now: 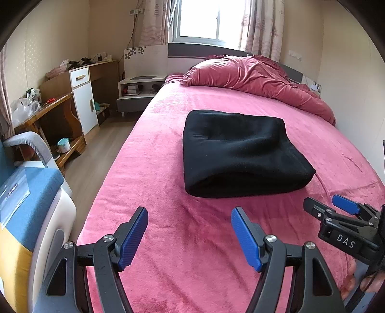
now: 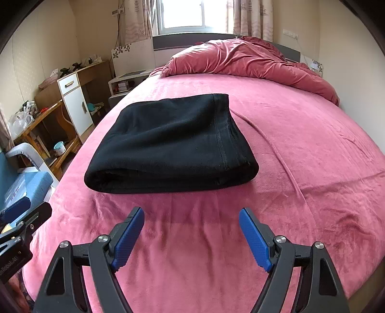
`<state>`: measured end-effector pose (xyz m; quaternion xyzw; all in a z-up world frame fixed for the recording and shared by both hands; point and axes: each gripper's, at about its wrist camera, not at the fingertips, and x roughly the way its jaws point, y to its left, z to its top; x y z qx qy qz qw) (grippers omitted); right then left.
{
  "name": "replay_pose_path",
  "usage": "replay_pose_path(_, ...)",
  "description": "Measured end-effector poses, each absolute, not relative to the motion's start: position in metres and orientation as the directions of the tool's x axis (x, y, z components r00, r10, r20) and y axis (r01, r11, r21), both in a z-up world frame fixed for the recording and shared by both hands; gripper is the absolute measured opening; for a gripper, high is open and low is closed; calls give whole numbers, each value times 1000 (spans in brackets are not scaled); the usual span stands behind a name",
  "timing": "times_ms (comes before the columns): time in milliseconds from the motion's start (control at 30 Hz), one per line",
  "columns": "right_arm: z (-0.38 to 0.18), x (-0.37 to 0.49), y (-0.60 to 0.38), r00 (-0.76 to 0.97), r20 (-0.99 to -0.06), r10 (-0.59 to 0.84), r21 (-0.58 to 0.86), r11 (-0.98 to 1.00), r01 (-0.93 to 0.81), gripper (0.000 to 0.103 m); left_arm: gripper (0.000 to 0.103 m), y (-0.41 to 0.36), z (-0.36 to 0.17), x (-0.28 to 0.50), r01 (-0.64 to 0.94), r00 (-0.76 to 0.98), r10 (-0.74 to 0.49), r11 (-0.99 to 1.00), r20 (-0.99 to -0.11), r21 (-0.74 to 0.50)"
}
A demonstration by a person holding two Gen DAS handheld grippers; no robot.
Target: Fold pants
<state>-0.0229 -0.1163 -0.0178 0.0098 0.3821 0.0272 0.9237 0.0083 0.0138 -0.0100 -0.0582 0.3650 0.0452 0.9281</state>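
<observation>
The black pants [image 1: 243,154] lie folded into a thick, roughly square bundle on the pink bed [image 1: 168,240], near the middle of the left wrist frame and a little left of centre in the right wrist frame [image 2: 168,144]. The folded edge faces the cameras, with several layers stacked along it; in the right wrist view a stitched seam runs down the right side of the bundle.

The left tool [image 1: 190,237] sits at the bottom of its own frame with its blue pads spread wide and only bare bedcover between them, well short of the pants. The right tool [image 2: 191,238] is likewise released, its pads apart above the cover and clear of the bundle. Each tool shows at the edge of the other's view: the right one at the lower right of the left wrist frame [image 1: 336,207], the left one at the lower left of the right wrist frame [image 2: 21,209]. Fingertips [image 1: 349,281] of the person's hand appear at the lower right corner of the left wrist frame, seemingly under the right tool's handle, though the fisheye edge blurs them.

A rumpled red quilt [image 1: 252,77] is heaped at the top of the bed beneath the window [image 1: 207,19]. A white and wood cabinet [image 1: 84,96] stands at the upper left, and a blue chair [image 1: 31,192] sits at the left edge
</observation>
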Motion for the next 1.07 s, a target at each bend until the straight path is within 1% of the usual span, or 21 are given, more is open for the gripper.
replay_pose_path(433,-17,-24,-118,712,-699,66,44,998,-48,82,73,17,-8,4,-152,736,63,986,-675,-73)
replay_pose_path(800,-20,-22,-119,708,-703,59,36,998,-48,82,73,16,-13,7,-167,717,86,985,-692,-51)
replay_pose_path(1067,-30,-20,-123,690,-722,54,39,999,-37,82,73,16,-19,8,-148,718,60,987,-693,-68)
